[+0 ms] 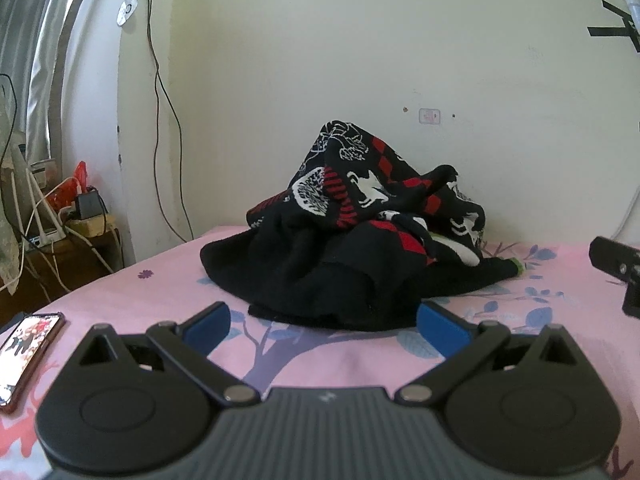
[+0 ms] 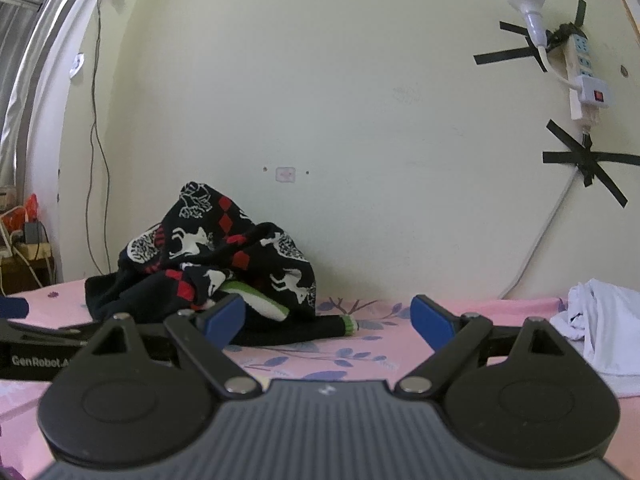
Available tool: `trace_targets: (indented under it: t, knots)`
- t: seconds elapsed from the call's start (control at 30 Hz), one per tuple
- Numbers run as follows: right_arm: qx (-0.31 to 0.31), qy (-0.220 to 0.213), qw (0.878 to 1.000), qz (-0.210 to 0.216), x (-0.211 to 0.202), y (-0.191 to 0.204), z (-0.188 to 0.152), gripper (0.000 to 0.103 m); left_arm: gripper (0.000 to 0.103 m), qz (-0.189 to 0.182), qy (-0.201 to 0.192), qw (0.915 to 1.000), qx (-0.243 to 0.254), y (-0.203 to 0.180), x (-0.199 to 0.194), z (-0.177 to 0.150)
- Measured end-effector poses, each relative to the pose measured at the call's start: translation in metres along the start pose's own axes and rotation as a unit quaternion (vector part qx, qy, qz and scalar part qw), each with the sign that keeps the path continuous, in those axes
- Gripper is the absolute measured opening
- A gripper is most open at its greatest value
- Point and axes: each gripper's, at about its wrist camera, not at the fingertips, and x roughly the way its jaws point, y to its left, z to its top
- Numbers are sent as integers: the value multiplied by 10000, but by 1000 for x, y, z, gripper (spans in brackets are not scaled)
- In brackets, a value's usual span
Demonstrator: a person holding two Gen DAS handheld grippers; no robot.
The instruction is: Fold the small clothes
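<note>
blue pads tip both claws, and both stand wide apart with nothing between them. the left claw (image 1: 323,320) sits low over the pink bed sheet (image 1: 160,280), its pads just short of the near hem of the black patterned garment (image 1: 352,240). the right claw (image 2: 328,320) points past the garment's right side, toward a sleeve with a green cuff (image 2: 350,325) lying out on the sheet.

the garment is heaped against the far wall, crumpled on itself. a likely slip: a pinch at the near hem could catch several layers at once, so the heap drags as a lump instead of opening flat. pulling on the cuff alone may only stretch the sleeve. a phone (image 1: 30,354) lies near on the left, where a sweep of cloth or claw could knock it. a white cloth (image 2: 600,328) to the right could get caught up in a wide spread.

hard to make out: which edges are collar, hem or the second sleeve, and whether the white and green piece (image 2: 256,300) tucked in the heap belongs to the same garment. the bed's near edge is cut off by the claw bodies.
</note>
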Motion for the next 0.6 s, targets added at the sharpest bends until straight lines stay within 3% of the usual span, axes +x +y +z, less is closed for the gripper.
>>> trace_targets:
  t: [0.43,0.6]
  knots:
    - [75,6,10000,49,-1,0,2,85,103,98,-166,9988,457,-11,-4,-2]
    - [195,117,9997,118,0,-4,3,85,103,44,-104,9993,348,-7,-3,-1]
